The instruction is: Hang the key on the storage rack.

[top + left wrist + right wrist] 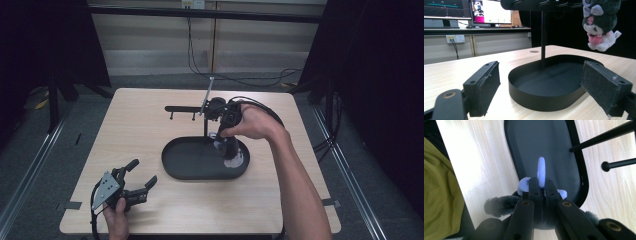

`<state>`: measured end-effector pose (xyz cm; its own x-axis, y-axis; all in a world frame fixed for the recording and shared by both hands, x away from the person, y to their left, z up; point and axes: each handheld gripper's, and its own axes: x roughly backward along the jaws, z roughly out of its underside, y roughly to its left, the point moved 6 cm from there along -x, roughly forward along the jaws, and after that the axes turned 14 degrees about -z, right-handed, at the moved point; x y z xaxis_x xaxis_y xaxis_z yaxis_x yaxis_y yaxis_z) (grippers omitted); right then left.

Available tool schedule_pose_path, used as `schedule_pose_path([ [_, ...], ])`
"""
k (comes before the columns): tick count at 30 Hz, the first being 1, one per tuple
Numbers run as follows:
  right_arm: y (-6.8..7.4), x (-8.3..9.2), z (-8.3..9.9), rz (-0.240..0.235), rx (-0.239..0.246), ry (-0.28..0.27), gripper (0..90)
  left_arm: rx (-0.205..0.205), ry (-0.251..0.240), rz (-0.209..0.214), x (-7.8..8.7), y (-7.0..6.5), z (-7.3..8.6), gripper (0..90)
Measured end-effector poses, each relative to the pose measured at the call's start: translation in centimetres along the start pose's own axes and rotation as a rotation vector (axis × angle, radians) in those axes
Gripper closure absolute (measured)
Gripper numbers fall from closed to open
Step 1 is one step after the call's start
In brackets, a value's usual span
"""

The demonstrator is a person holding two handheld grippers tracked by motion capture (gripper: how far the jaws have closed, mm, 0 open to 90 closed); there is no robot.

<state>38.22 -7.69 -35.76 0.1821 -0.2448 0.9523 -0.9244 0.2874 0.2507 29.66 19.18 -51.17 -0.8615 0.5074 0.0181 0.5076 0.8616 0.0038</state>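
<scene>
Lower left, the left hand-held gripper rests wide open and empty on the counter, while the right hand-held gripper, clamped on the plush toy's lilac ring above the black tray, should probably stay level to hook it onto the stand's peg.

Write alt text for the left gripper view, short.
A small dark plush toy with a pink and white front hangs in the air at upper right, above a black oval tray on a light wooden table. A thin black post rises from the tray, and the left tool's two padded jaws stand wide open in the foreground.
</scene>
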Motion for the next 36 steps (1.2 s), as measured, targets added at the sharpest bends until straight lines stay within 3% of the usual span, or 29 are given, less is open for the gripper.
schedule_pose_path([
  [14, -1.9, 0.4, -1.0, 0.022, -0.042, 0.067, 87.7, 0.012, 0.002, 0.0, 0.0, -0.1, 0.0, 15.2],
  [26, -3.8, 0.7, -1.1, 0.026, -0.078, 0.074, 87.6, 0.024, -0.012, -0.004, -0.1, -0.1, -0.1, 15.2],
  [31, -4.5, 0.6, -0.7, 0.031, -0.099, 0.076, 87.6, 0.009, -0.004, -0.001, 0.0, -0.1, 0.0, 15.2],
  [36, -4.7, 0.2, -0.9, 0.034, -0.088, 0.064, 87.6, 0.01, -0.004, -0.001, 0.0, -0.1, 0.0, 15.3],
])
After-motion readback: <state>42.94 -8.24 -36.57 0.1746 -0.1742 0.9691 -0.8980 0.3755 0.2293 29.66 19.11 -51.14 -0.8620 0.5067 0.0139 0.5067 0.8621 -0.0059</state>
